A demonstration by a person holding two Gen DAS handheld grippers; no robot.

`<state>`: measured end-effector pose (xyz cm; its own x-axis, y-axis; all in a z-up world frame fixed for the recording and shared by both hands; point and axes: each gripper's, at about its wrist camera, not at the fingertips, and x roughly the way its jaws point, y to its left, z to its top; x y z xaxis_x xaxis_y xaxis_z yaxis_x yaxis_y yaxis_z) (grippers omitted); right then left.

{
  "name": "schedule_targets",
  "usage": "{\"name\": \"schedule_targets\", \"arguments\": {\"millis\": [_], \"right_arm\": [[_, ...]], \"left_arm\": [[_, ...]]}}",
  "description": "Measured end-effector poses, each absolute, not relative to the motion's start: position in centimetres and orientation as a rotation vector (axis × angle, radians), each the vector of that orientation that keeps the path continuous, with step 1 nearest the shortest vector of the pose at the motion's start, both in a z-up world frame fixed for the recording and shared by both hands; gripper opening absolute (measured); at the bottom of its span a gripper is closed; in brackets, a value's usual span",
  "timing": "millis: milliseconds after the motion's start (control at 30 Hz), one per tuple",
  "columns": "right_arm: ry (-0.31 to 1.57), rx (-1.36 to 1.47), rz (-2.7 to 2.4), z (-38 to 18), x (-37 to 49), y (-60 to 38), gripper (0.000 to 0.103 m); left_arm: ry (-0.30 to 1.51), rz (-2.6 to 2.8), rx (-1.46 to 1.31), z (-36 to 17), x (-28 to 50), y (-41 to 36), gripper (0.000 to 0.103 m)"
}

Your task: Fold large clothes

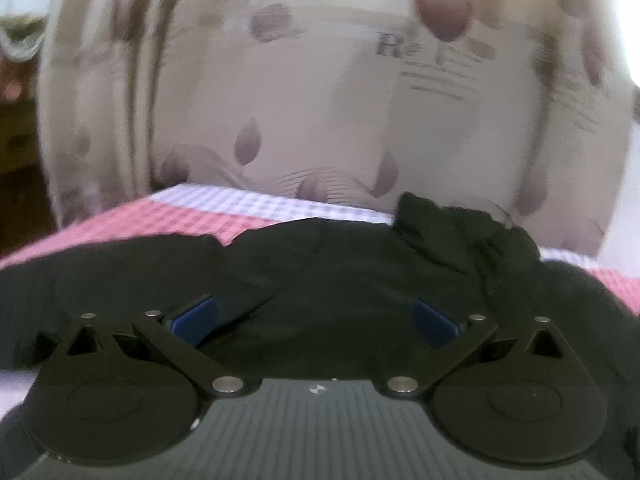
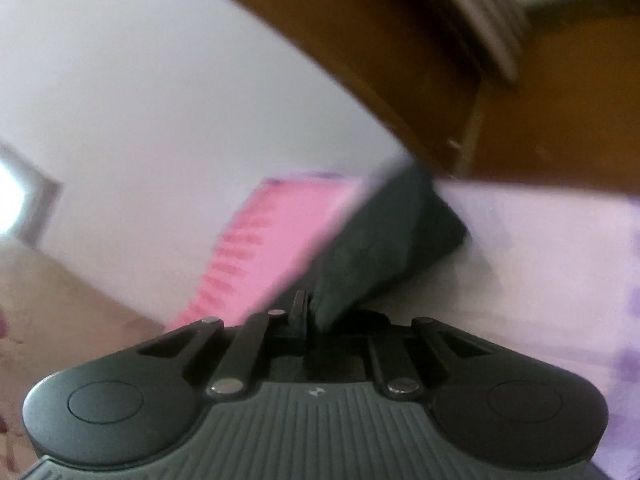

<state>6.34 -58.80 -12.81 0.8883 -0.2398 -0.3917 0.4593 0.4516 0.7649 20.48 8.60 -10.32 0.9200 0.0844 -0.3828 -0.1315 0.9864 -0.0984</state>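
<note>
My left hand-held gripper (image 1: 316,322) is spread wide, released, black garment (image 1: 304,264) lying between and under its blue pads. My right hand-held gripper (image 2: 306,312) is clenched on the garment's edge. Garment sits on pink-and-white checked bedcover (image 1: 180,216), patterned curtain (image 1: 280,100) behind.

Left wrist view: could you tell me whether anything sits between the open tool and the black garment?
Nothing visible does. The left tool is open directly over the black garment, which lies on the pink-and-white checked cover.
</note>
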Motion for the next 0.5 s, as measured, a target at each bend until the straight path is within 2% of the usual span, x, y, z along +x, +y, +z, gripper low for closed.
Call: {"name": "schedule_targets", "arguments": {"millis": [167,267,400,500], "right_arm": [[0.146,0.860,-0.166,-3.7,12.6,-50.8,0.009],[0.140,0.791,0.015,-0.6,16.4,-44.1,0.009],[0.184,0.715,0.216,0.4,20.4,-35.3,0.009],[0.258,0.631,0.329,-0.9,23.0,-28.4,0.009]], "left_arm": [[0.430,0.140,-0.263,-10.7,21.1,11.1,0.103],[0.449,0.159,-0.350,-11.1,21.1,12.6,0.103],[0.451,0.181,-0.406,-11.3,21.0,13.6,0.103],[0.443,0.180,-0.402,-11.3,20.8,13.6,0.103]]}}
